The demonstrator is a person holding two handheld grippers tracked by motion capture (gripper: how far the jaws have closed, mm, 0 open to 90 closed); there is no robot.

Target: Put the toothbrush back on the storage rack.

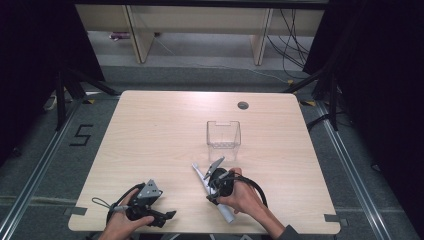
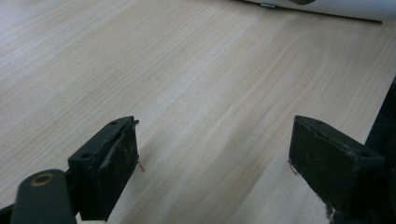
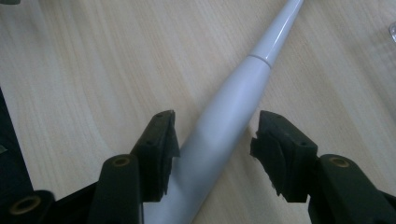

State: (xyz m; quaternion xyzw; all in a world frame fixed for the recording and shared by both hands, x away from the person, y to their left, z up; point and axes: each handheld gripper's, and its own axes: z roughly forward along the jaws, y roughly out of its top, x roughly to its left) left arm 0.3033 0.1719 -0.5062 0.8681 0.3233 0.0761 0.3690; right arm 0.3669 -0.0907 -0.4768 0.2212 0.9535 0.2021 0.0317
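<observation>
A long white tapered handle, like an electric toothbrush (image 3: 243, 84), lies flat on the wooden table (image 1: 150, 130), its thin end (image 1: 199, 172) pointing away from the person. My right gripper (image 3: 215, 135) stands open astride its thick part. The left pad (image 3: 164, 142) is against the handle and the right pad (image 3: 275, 149) stands a little off it. In the high view a hand holds this gripper (image 1: 214, 189) over the handle near the front middle. My left gripper (image 1: 169, 216) rests at the front left, open, with bare table between its jaws (image 2: 215, 144).
A clear plastic box (image 1: 223, 134) stands upright behind the white handle, near the table's middle. A round cable hole (image 1: 243, 105) sits at the back right. The table's front edge is close under both hands. A white shape (image 2: 336, 7) crosses the top of the left gripper view.
</observation>
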